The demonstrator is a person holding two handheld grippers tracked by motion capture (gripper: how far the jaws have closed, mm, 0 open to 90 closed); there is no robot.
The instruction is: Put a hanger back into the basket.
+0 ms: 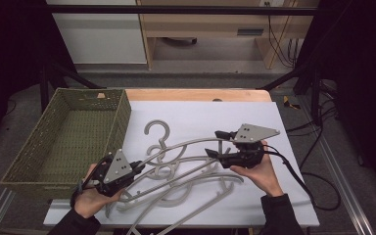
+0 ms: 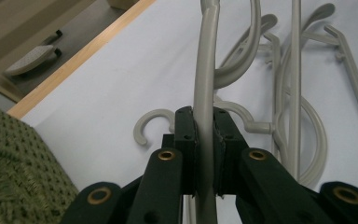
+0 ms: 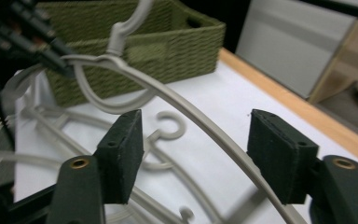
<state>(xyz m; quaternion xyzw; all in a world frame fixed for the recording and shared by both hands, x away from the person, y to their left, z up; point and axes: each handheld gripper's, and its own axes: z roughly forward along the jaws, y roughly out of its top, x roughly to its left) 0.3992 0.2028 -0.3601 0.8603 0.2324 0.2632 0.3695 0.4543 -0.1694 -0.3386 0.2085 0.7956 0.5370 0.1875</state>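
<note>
Your left gripper (image 1: pixel 136 169) has its jaws clamped tight on one end of a grey hanger (image 1: pixel 186 144), and the left gripper view shows the hanger's arm (image 2: pixel 205 93) pinched between the two black pads and running straight away from you over the white mat (image 1: pixel 254 117). That hanger arcs across above the pile of other hangers (image 1: pixel 176 188) lying loose on the mat, and its far end reaches your right gripper (image 1: pixel 215 143). There the jaws stand apart: in the right gripper view the curved arm (image 3: pixel 214 135) passes through the gap between the pads without either pad pressing on it. The green woven basket (image 1: pixel 44 147) sits at the left edge of the table, just beside your left hand (image 1: pixel 90 196), and nothing can be seen inside it. One more hook (image 1: pixel 157 128) lies flat on the mat near the basket's corner.
</note>
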